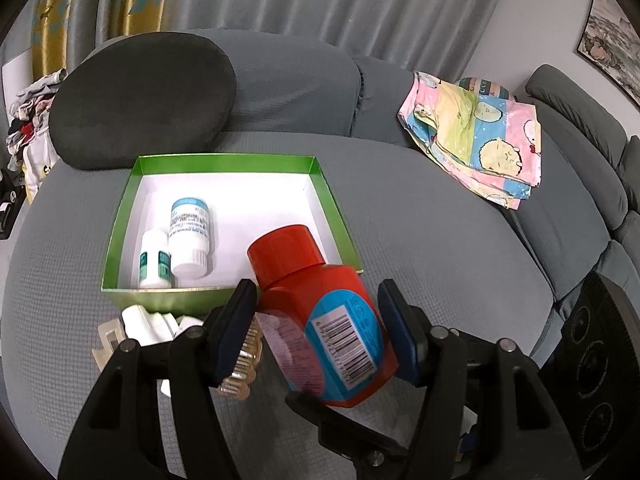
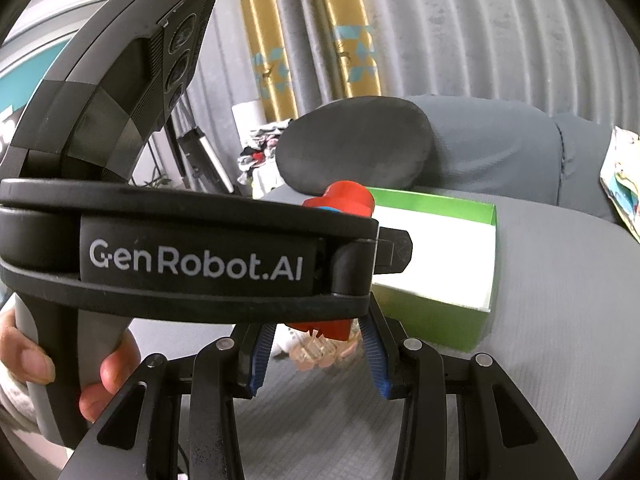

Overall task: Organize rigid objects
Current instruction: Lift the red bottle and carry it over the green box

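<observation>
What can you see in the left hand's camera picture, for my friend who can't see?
The left gripper holds a red bottle above a grey sofa. Behind it, a green box holds two white bottles.

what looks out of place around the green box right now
A few small items lie on the sofa outside the green box. The red bottle sits tilted in the left gripper.

Home living room: sofa (image 1: 400,216), curtains (image 1: 320,0)
</observation>
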The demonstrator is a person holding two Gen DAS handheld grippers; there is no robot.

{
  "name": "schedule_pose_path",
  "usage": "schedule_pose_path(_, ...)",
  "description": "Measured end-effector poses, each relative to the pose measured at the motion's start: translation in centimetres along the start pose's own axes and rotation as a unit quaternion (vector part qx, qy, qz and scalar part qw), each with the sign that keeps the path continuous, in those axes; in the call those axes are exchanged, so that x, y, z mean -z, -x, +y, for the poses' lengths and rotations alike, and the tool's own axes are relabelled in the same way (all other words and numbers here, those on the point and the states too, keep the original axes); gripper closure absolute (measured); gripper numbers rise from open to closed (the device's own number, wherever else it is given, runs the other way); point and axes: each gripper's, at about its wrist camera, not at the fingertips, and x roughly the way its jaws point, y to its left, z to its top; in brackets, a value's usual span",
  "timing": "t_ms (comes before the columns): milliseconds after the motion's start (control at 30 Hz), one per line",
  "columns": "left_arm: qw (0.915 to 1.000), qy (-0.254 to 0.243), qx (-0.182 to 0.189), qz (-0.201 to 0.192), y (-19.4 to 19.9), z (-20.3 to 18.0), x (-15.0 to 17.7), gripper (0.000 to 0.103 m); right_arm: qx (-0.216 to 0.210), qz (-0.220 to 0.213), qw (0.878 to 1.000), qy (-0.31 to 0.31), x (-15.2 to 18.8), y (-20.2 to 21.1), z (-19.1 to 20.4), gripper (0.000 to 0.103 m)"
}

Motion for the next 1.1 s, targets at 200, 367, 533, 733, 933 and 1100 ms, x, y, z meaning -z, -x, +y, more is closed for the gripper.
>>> schedule_pose_path(200,1.0,-0.003,-0.001,-0.004,-0.7,0.1,-1.3,0.041,0.002,-0.004,1.0,0.0,-0.9,-0.6,-0.7,0.06)
schedule_pose_path(367,1.0,-0.002,-0.001,-0.001,-1.6,0.5,-2.3,0.041,0.004,-0.004,1.0,-0.001,-1.5,-1.5,-1.2,0.06)
schedule_pose_path(533,1.0,-0.005,-0.002,-0.001,-2.4,0.7,-3.3,0.041,0.004,-0.004,1.0,-0.004,-2.3,-2.3,-2.0,0.06)
schedule_pose_path(733,1.0,-0.001,0.0,0.003,-3.6,1.4,-4.3,0.041,0.007,-0.001,1.0,-0.005,-3.1,-3.5,-2.9,0.06)
schedule_pose_path(933,1.0,0.002,0.0,0.007,-4.8,2.0,-5.0,0.041,0.008,0.001,1.0,-0.009,-3.1,-4.4,-3.5,0.06)
schedule_pose_path(1100,0.9999,0.006,-0.001,0.016,-6.1,2.5,-5.4,0.041,0.009,0.008,1.0,-0.012,-3.0,-5.3,-3.9,0.06)
